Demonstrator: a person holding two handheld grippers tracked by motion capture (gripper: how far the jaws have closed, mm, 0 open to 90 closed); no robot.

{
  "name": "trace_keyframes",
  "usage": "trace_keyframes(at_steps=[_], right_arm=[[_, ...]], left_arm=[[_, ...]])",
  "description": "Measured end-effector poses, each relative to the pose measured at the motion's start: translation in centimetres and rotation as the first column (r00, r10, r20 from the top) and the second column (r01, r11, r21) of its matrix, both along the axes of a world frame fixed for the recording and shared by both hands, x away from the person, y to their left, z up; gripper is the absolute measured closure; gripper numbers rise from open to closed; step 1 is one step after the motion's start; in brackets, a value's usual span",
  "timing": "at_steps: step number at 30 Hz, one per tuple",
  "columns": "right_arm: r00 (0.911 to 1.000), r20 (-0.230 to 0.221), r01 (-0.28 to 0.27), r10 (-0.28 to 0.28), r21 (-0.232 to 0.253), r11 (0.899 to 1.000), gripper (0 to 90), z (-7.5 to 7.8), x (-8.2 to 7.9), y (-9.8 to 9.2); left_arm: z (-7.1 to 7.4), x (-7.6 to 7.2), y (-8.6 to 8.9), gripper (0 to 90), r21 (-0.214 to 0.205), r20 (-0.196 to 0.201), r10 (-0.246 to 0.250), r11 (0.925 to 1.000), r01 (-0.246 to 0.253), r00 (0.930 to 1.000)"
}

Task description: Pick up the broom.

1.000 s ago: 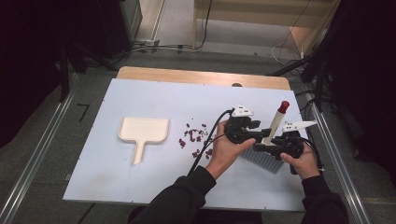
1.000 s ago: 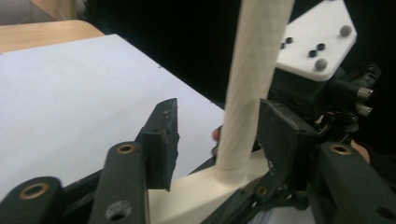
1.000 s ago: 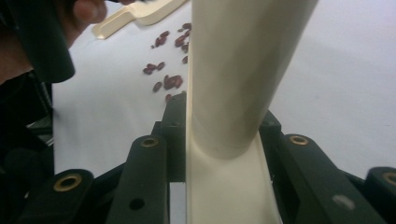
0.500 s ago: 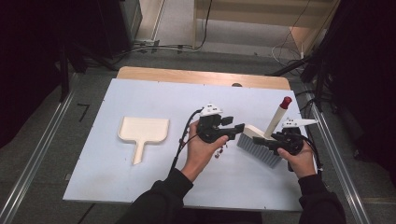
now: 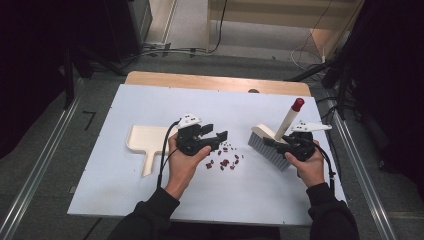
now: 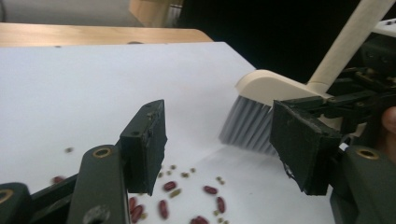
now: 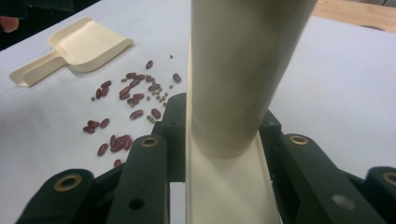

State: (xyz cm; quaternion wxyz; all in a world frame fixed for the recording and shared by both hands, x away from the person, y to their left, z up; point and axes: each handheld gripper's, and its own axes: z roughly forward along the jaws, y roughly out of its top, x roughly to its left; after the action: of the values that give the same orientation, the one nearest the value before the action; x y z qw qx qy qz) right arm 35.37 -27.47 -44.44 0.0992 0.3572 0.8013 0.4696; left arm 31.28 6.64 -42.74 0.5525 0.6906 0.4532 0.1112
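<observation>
high view: we see right gripper clamped on brush, handle w/ red cap tilted up-away, bristles on table R of beans; left gripper jaws apart, just been opening, empty | left gripper view: brush beyond beans | right gripper view: handle runs along jaws, dustpan far left

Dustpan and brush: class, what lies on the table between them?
In the high view, the left gripper and scattered red beans lie between the dustpan and the brush, which the right gripper holds.
</observation>
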Motion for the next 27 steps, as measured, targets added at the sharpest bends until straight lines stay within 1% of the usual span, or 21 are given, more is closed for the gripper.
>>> trace_keyframes(at_steps=[5, 12, 17, 19, 21, 22, 23, 27], right_arm=[[0.9993, 0.022, 0.03, -0.03, -0.019, 0.999, 64.3, -0.1, 0.3, 1.0], [0.998, 0.05, 0.041, -0.039, -0.033, 0.999, 64.3, 0.0, 0.5, 2.2], [0.9972, 0.062, 0.045, -0.043, -0.042, 0.998, 64.3, -0.1, 0.7, 2.8], [0.9968, 0.065, 0.05, -0.047, -0.048, 0.998, 64.2, -0.1, 0.7, 3.0], [0.9966, 0.065, 0.053, -0.05, -0.046, 0.998, 64.2, -0.1, 0.7, 3.1], [0.9959, 0.072, 0.058, -0.054, -0.05, 0.997, 64.2, -0.2, 0.7, 3.2], [0.9954, 0.075, 0.063, -0.058, -0.054, 0.997, 64.2, -0.2, 0.8, 3.2], [0.9943, 0.081, 0.074, -0.069, -0.057, 0.996, 64.2, -0.4, 0.8, 3.5]], left_arm=[[-0.5, -0.3, 1.8, 36.3, 0.021, 0.0, 0.038, 0.9991, -0.038, 0.9993], [-1.0, -0.6, 4.0, 33.5, 0.047, -0.006, 0.093, 0.9946, -0.093, 0.9956], [-1.5, -1.0, 5.5, 30.3, 0.079, 0.0, 0.14, 0.9871, -0.139, 0.9902], [-1.7, -1.2, 6.1, 29.3, 0.09, 0.0, 0.149, 0.9849, -0.148, 0.9889], [-2.0, -1.5, 6.8, 27.9, 0.103, -0.002, 0.165, 0.981, -0.164, 0.9862], [-2.2, -1.6, 7.1, 27.7, 0.106, -0.002, 0.173, 0.9793, -0.172, 0.9848], [-2.3, -1.7, 7.4, 27.4, 0.115, -0.005, 0.185, 0.9764, -0.183, 0.9828], [-2.9, -2.1, 8.5, 25.3, 0.135, -0.017, 0.212, 0.9688, -0.208, 0.9771]])
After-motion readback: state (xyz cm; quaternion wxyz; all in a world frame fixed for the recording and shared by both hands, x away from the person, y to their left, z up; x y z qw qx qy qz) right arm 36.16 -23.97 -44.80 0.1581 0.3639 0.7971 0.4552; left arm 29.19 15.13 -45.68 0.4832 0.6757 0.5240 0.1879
